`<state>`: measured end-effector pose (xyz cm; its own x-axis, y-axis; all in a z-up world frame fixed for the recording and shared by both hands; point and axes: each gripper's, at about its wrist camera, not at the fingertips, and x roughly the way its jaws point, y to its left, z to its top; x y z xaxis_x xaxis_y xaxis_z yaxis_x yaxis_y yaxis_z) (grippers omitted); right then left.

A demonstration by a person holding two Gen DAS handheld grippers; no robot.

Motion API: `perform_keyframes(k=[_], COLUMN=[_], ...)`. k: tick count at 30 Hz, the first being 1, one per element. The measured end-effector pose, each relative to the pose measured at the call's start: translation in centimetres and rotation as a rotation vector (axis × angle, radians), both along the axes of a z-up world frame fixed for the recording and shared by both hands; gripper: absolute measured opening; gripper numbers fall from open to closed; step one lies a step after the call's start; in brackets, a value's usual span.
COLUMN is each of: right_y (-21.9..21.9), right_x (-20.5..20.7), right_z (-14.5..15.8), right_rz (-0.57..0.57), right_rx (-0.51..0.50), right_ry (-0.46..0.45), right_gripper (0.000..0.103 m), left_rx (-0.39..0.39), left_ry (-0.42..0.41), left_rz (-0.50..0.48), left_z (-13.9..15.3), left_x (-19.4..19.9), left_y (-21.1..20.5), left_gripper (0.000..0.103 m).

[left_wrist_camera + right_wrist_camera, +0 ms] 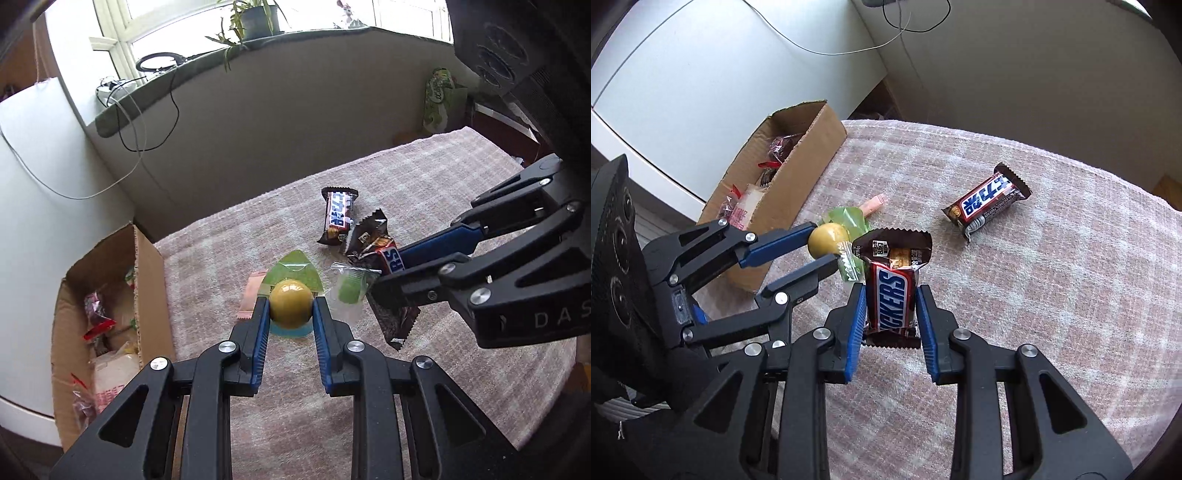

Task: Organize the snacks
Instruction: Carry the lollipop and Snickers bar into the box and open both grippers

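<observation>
- My left gripper (pixel 291 308) is clamped on a round yellow-olive ball-shaped snack in a clear green-tinted wrapper (pixel 291 303), one blue pad on each side of the ball.
- My right gripper (pixel 891 308) grips a brown Snickers bar in a crinkled wrapper (pixel 892 291) across its width, the bar standing roughly along my fingers.
- Whether either snack is lifted clear of the pink-and-white checked cloth (pixel 1052 295) I cannot tell.
- Just beside the ball lie a small pale-green sweet in clear wrap (pixel 349 291) and a thin pink sachet (pixel 253 295).
- A second brown Snickers bar with blue lettering (pixel 988 203) lies apart on the cloth.
- The open brown cardboard box (pixel 147 280), on my left at the table's edge, already holds several wrapped snacks.
- I judge the job partly done: two snacks in hand, three loose.
</observation>
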<state>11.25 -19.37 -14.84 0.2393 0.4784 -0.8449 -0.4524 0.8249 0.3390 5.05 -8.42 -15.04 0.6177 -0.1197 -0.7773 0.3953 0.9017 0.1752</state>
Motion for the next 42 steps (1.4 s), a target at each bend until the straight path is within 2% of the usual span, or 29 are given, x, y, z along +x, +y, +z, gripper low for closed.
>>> perform_keyframes(k=[3,12,19,24,33,42], right_y=[-0.1,-0.6,0.2,2.3,7.2,13.0], right_x=[0.1,0.5,0.8,1.1,2.1,4.0], right_z=[0.5,2.5,4.0,5.0,6.0,6.4], right_rz=[-0.009,-0.03,-0.011,0.024,0.106,0.17], right_rx=[0.013,0.002,0.01,0.018,0.026,0.033], right_ry=[-0.005,-0.055,-0.086,-0.106,-0.13,-0.15], right_gripper=[0.028,0.028,0.028,0.028,0.028,0.028], left_rx=[-0.002,-0.106,-0.215,-0.268,-0.275,-0.299], left_ry=[-0.023,-0.029,-0.022,-0.018,-0.044,-0.031], left_rz=[-0.003,0.084,0.15,0.215,0.331,0.461], left_z=[0.5,2.8,4.7,5.7,6.3,5.6], left_x=[-0.2,0.3,0.3,0.1,-0.5,-0.4], left_y=[0.4,3.5,6.6,8.9,13.4,18.5], left_gripper=[0.022,0.022,0.022,0.022,0.022,0.022])
